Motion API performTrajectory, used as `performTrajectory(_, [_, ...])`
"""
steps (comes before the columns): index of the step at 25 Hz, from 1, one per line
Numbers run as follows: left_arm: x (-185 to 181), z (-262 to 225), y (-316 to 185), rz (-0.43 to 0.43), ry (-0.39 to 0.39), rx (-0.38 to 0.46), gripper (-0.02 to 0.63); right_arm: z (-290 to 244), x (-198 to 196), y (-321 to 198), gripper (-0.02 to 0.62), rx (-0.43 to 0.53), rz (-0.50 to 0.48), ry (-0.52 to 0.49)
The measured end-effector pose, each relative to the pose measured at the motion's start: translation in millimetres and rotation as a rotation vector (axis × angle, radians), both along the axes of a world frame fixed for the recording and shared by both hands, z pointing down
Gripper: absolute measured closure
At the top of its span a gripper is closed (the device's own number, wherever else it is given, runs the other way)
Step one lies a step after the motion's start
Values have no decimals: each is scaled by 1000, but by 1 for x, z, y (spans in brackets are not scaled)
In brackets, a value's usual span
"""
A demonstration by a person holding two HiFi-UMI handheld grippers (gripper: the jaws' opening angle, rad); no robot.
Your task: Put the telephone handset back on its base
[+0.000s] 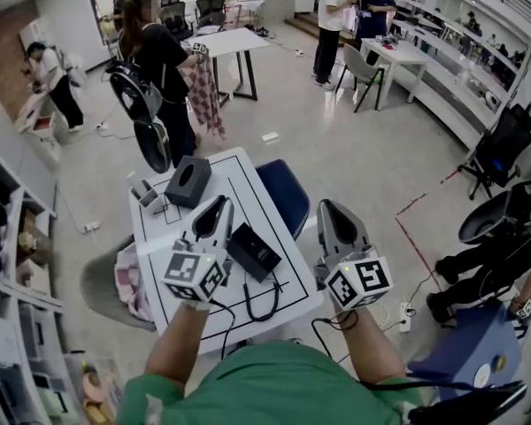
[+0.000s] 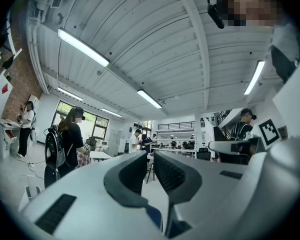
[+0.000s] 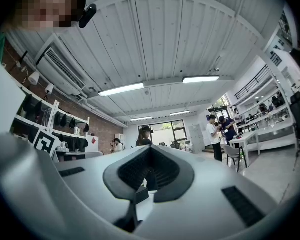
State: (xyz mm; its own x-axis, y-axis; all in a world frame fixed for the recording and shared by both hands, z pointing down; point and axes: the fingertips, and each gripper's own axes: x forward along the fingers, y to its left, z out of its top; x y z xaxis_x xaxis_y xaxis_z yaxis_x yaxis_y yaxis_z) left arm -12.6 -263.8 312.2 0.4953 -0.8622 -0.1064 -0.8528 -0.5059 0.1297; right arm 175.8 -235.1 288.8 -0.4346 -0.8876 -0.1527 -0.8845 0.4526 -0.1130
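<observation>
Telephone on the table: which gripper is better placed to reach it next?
Probably left: the left gripper is over the table beside the black telephone; the right gripper is past the table's edge.

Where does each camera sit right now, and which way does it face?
Head view: on the person's head, steeply down at the table and telephone; forearms, left gripper, right gripper show.
Left gripper view: on that gripper, roughly level across the room; its shut fingers show.
Right gripper view: likewise; shut fingers show.
Shared: all three catch the person in a white shirt.
</observation>
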Motion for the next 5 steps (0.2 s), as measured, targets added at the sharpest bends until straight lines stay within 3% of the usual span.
performTrajectory(5, [-2, 2, 3, 3, -3, -14, 552, 0, -2, 3, 572, -10, 1, 5])
